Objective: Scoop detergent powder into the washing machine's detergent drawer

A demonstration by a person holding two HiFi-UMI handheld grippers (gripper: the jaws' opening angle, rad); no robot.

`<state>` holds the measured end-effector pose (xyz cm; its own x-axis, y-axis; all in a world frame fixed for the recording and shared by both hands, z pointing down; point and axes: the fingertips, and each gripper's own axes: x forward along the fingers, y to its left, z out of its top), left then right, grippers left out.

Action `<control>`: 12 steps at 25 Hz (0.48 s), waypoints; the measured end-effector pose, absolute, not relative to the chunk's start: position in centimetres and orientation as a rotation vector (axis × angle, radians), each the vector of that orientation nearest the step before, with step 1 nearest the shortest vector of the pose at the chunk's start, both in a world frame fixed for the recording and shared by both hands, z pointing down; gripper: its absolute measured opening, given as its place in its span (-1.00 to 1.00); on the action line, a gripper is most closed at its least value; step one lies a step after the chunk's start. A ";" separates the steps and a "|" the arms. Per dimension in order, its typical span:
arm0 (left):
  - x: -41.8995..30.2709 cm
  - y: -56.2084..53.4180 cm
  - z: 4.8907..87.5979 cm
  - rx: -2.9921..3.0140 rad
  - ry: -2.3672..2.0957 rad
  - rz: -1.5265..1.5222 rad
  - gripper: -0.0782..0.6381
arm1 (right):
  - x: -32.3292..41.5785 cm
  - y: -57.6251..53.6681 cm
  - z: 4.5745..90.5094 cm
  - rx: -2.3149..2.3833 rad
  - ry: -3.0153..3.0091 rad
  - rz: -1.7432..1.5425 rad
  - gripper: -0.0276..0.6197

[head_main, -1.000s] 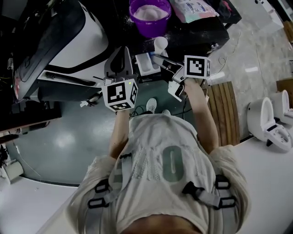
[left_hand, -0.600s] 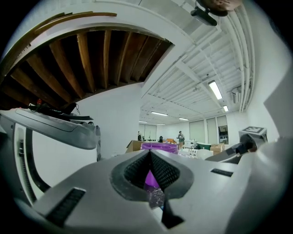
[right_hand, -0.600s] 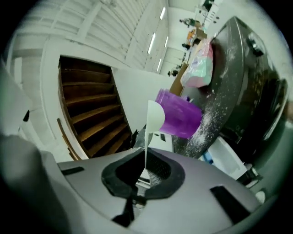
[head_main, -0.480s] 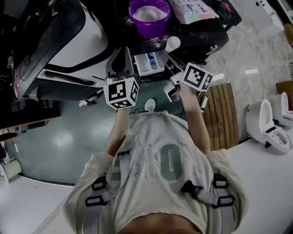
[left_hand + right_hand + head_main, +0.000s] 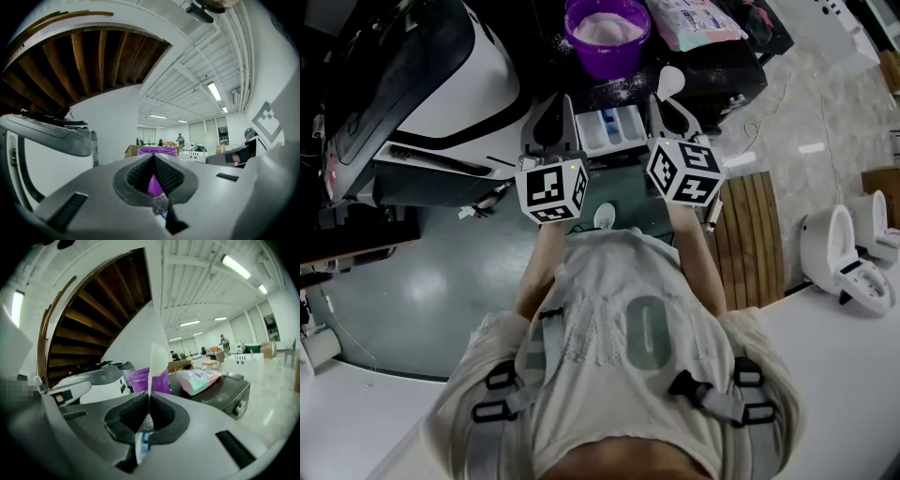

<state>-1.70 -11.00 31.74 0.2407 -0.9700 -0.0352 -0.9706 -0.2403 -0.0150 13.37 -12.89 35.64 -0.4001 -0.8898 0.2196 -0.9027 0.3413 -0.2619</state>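
Right gripper fingers clamped on scoop handle; left gripper fingers pressed together, empty. Reach far to tub, dig shallow, keep scoop level to drawer.

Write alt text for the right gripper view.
The right gripper is shut on a white spoon that stands upright. Behind it are a purple tub and a pouch on a dark machine top.

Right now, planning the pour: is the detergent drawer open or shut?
Open: the detergent drawer stands pulled out, compartments showing in head view.
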 end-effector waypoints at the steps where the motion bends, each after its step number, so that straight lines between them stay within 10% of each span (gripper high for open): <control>1: -1.8 -11.0 31.7 -2.445 1.917 0.033 -0.73 | 13.6 -12.9 35.4 1.718 -2.514 0.470 -0.90; 12: -2.5 -10.5 31.5 -2.444 1.917 0.059 -0.73 | 13.8 -12.0 34.0 1.760 -2.386 0.082 -0.90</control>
